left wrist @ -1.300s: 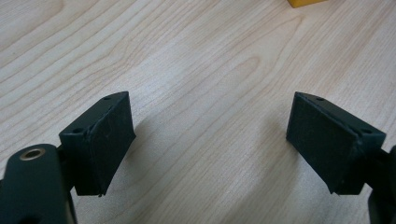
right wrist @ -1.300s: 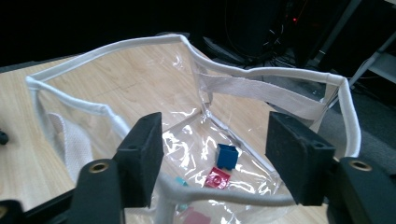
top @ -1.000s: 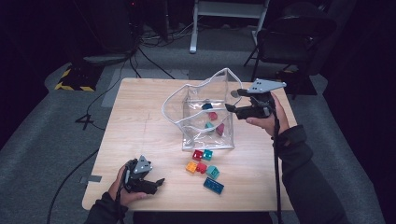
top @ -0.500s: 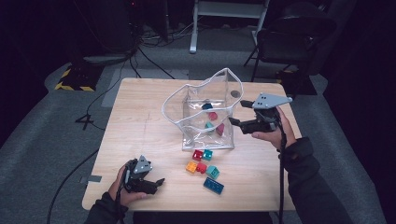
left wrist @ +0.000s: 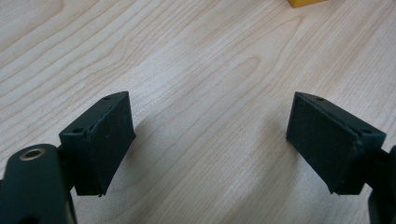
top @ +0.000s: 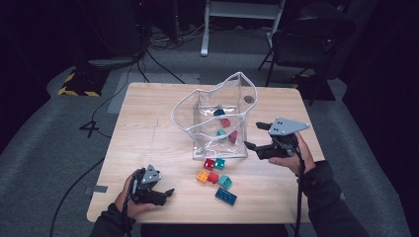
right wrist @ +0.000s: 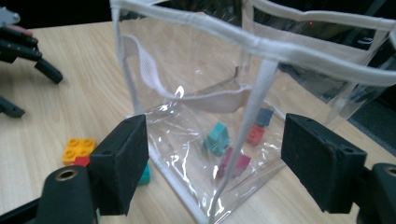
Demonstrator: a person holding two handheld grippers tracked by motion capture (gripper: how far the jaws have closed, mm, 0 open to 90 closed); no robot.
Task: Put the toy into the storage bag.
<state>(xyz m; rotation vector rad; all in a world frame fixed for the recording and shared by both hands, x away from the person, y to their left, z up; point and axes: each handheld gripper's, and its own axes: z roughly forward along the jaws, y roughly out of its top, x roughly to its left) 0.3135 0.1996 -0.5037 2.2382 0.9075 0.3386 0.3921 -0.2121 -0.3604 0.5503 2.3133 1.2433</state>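
Right gripper (top: 253,136), held in the person's right hand (top: 296,155) at about 3 o'clock on the wooden table (top: 148,123): jaws spread wide, holding nothing, aimed at the near right corner of the clear plastic bag (top: 217,118). In the right gripper view the same gripper (right wrist: 215,163) frames that bag (right wrist: 196,60) between its two black jaws, with a white seam running down the middle of the gap; whether a jaw touches the plastic cannot be told.

Left gripper (top: 168,192), held in the left hand (top: 126,200) at about 7 o'clock near the table's front edge: jaws likewise wide apart and empty. In the left gripper view this gripper (left wrist: 210,140) hovers close over bare wood grain (left wrist: 196,70), with a sliver of a yellow block (left wrist: 306,2) at 12 o'clock.

The bag stands upright at the table's centre, mouth open, rim buckled. Inside lie a dark blue block (top: 219,112), a red block (top: 225,122), a teal block (top: 221,132) and a magenta block (top: 232,137).

Outside, just in front of the bag towards 6 o'clock, a loose cluster: a red block (top: 209,164) beside a small teal block (top: 219,163), an orange block (top: 202,176) touching another red block (top: 213,177), a pale teal block (top: 225,181), and a flat blue block (top: 225,196) nearest the front edge. The cluster lies between the two grippers, apart from both.
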